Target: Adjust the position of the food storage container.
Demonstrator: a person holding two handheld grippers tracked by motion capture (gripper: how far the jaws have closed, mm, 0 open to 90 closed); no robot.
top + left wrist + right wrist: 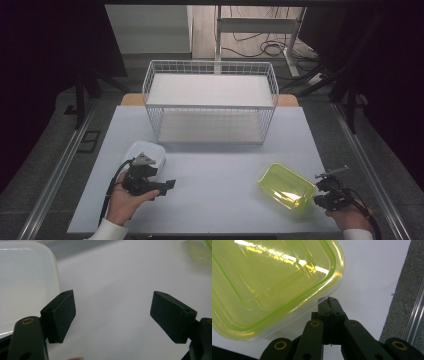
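A translucent yellow-green plastic container (286, 186) lies at the table's front right, and its underside looms large in the right gripper view (269, 282). My right gripper (316, 199) sits at its right corner, jaws pressed together (329, 303) on the thin clear rim. A white rectangular container (145, 153) rests at the front left. My left gripper (166, 187) is held just in front of it, pointing right. Its jaws stand wide open (112, 306) over bare table, the white container (25, 282) beside the left pad.
A white wire basket (210, 90) with a white liner stands at the back middle of the pale grey table (215, 170). Metal rails run along both table sides. Cables and a stand lie on the floor behind.
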